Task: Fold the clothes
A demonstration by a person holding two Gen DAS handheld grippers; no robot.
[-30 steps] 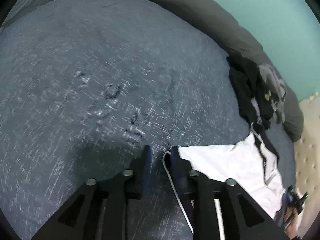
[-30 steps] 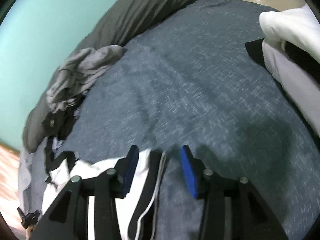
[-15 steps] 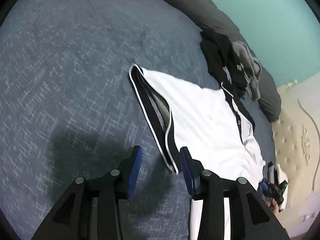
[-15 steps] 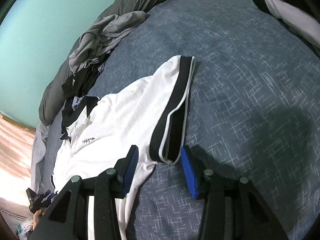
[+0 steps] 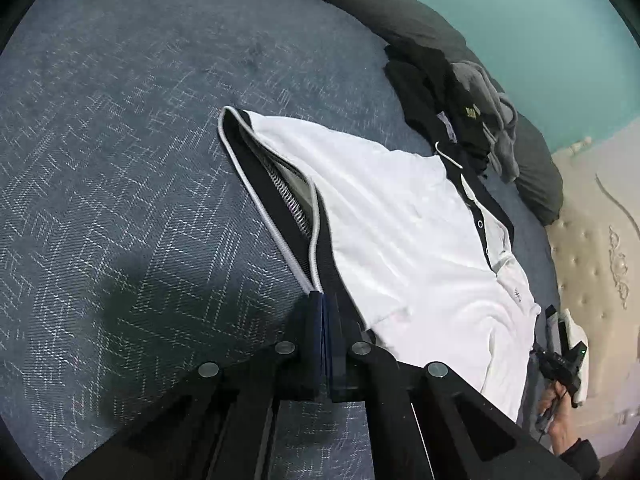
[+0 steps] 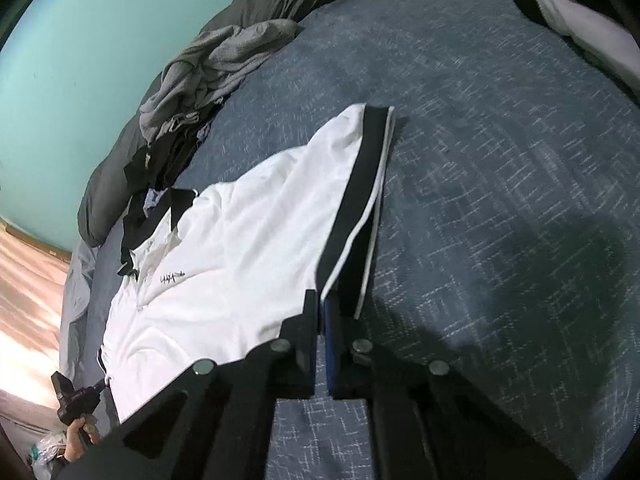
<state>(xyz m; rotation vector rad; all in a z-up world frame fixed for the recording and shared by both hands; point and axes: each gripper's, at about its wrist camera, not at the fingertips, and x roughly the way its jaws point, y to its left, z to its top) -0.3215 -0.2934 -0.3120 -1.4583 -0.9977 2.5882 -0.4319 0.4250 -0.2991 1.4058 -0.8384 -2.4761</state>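
Both grippers are pinching the white polo shirt (image 5: 400, 216) lying flat on the blue bedspread (image 5: 120, 160): left gripper (image 5: 322, 300) and right gripper (image 6: 322, 300) are clamping opposite hem corners. I'm seeing its long axis running away towards the collar.

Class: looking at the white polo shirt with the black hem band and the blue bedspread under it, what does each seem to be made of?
White polo shirt with black hem band: soft matte knit, probably cotton; it creases softly. Blue bedspread: woven fabric, judging by its crosshatched pale threads; the fibre is unclear.
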